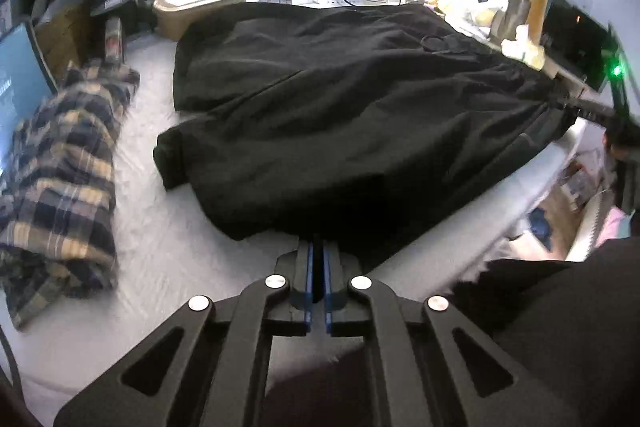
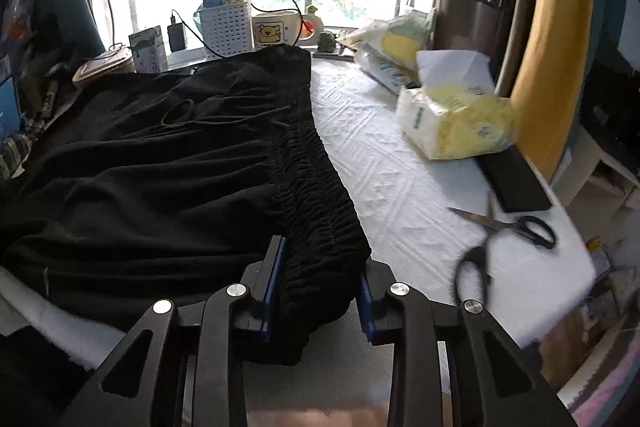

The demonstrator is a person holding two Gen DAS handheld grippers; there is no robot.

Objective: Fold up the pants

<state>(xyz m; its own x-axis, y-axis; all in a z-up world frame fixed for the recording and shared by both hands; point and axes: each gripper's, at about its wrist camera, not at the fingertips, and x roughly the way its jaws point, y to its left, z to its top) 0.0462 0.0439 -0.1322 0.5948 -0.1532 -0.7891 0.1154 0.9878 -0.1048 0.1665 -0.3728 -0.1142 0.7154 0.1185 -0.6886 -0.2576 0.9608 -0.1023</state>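
Observation:
Black pants (image 1: 340, 115) lie spread over the white padded table (image 1: 160, 247), legs to the left. My left gripper (image 1: 319, 255) is shut on the near edge of the pants. In the right wrist view the pants (image 2: 168, 167) show their gathered elastic waistband (image 2: 320, 179) and a drawstring loop. My right gripper (image 2: 322, 267) stands with its jaws apart around the near corner of the waistband, the cloth bunched between the blue pads (image 2: 276, 267). The right gripper also shows in the left wrist view (image 1: 588, 109) at the waistband's far right.
A plaid shirt (image 1: 68, 179) lies at the table's left. Black scissors (image 2: 508, 239), a black case (image 2: 516, 183) and tissue packs (image 2: 452, 119) lie right of the pants. A white basket (image 2: 226, 31), mug (image 2: 276, 29) and carton (image 2: 148, 49) line the window sill.

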